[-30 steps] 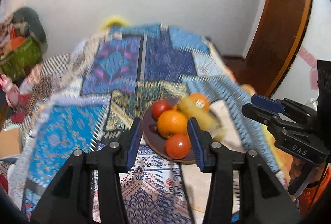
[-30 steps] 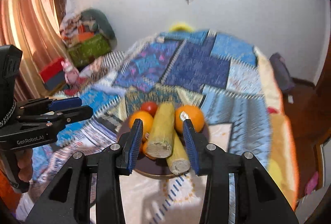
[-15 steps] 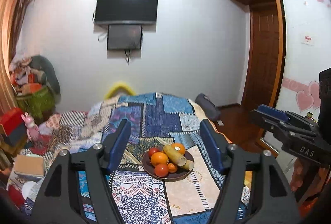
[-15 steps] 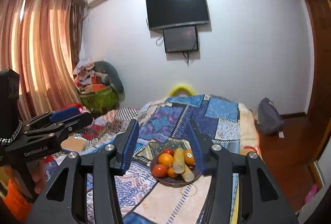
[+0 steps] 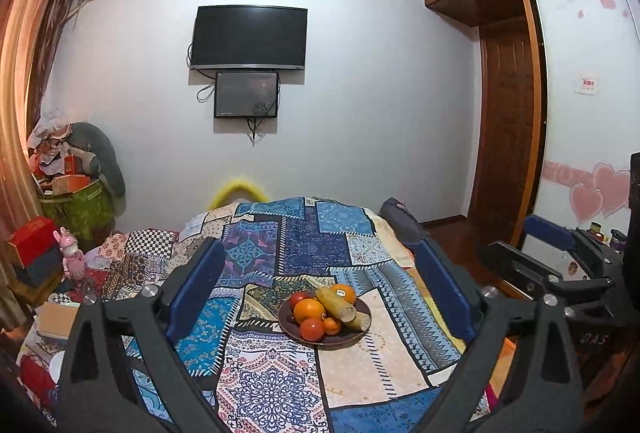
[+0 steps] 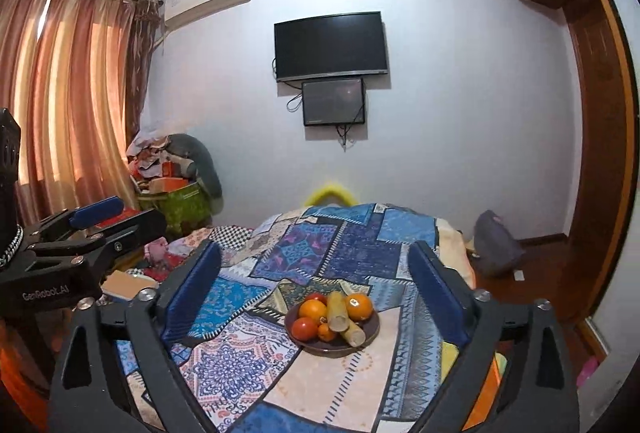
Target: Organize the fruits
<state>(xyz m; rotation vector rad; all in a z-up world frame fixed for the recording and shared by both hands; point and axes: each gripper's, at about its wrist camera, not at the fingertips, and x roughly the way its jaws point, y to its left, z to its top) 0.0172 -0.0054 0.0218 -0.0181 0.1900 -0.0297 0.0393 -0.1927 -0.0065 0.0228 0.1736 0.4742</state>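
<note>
We hold both grippers wide open, well back from the fruit.

Our left gripper (image 5: 320,285) and right gripper (image 6: 314,281) grip nothing. The dark plate (image 5: 362,329) sits on the patchwork bedspread (image 5: 260,373), piled with oranges (image 6: 313,309), tomatoes (image 6: 304,328) and two yellowish stalk pieces (image 6: 337,311) touching one another.

The left black plastic hand-held gripper (image 5: 320,287) has ribbed blue pads (image 5: 196,287), silver screws and white "GenRobot.AI" lettering.
</note>
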